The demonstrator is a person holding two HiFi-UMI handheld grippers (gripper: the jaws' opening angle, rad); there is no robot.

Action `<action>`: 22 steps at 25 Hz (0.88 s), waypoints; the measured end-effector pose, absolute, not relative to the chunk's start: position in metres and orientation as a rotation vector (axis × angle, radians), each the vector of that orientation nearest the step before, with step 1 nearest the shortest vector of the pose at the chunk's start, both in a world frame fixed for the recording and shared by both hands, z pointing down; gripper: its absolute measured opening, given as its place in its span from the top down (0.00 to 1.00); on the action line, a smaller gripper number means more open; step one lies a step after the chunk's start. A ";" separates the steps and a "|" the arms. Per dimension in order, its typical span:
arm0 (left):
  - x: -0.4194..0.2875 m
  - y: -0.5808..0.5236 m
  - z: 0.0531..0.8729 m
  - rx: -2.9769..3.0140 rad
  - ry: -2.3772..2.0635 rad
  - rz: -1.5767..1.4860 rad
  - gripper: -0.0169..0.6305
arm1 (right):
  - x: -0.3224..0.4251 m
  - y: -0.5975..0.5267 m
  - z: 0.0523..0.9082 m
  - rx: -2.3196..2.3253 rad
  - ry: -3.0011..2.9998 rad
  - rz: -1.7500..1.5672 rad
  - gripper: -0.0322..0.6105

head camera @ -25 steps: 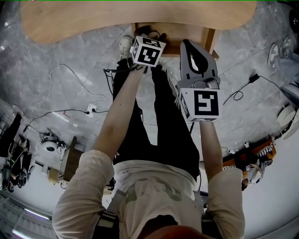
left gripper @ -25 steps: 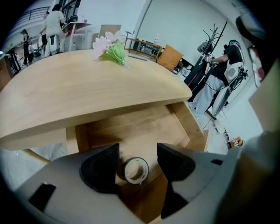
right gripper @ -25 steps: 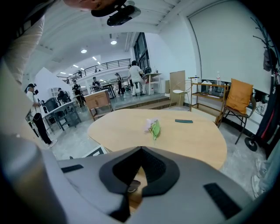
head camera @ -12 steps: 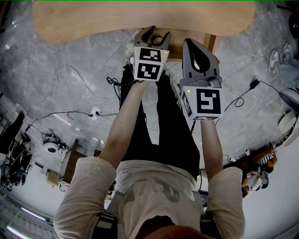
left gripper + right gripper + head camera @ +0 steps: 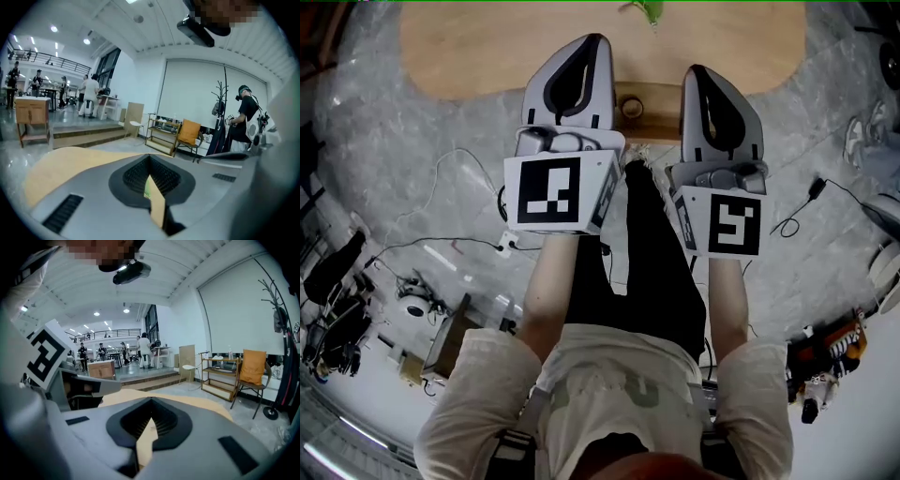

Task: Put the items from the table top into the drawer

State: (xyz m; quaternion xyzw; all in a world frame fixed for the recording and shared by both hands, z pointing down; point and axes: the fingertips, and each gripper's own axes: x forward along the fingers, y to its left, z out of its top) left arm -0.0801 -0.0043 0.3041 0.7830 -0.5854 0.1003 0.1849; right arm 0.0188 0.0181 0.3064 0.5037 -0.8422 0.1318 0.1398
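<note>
left gripper point(image 5: 150, 158) jaws had just closed, nothing between | right gripper point(image 5: 151, 401) jaws together, seemingly empty | both pointed over near edge of wooden table point(image 5: 478, 47)

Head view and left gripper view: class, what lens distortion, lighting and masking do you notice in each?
Head view: strong fisheye, the floor bowing round the wooden table. Left gripper view: dark corners, bright ceiling lights, a mosaic patch at the top.
</note>
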 end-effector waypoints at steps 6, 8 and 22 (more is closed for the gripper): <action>-0.080 -0.001 0.277 2.216 -1.687 0.220 0.96 | 0.015 0.016 0.295 1.462 -2.452 0.350 0.94; -0.077 -0.003 0.284 2.185 -1.670 0.225 0.96 | 0.015 0.014 0.297 1.460 -2.448 0.349 0.94; -0.023 -0.067 0.462 1.866 -1.431 0.464 0.74 | 0.061 0.009 0.330 1.510 -2.343 0.432 0.94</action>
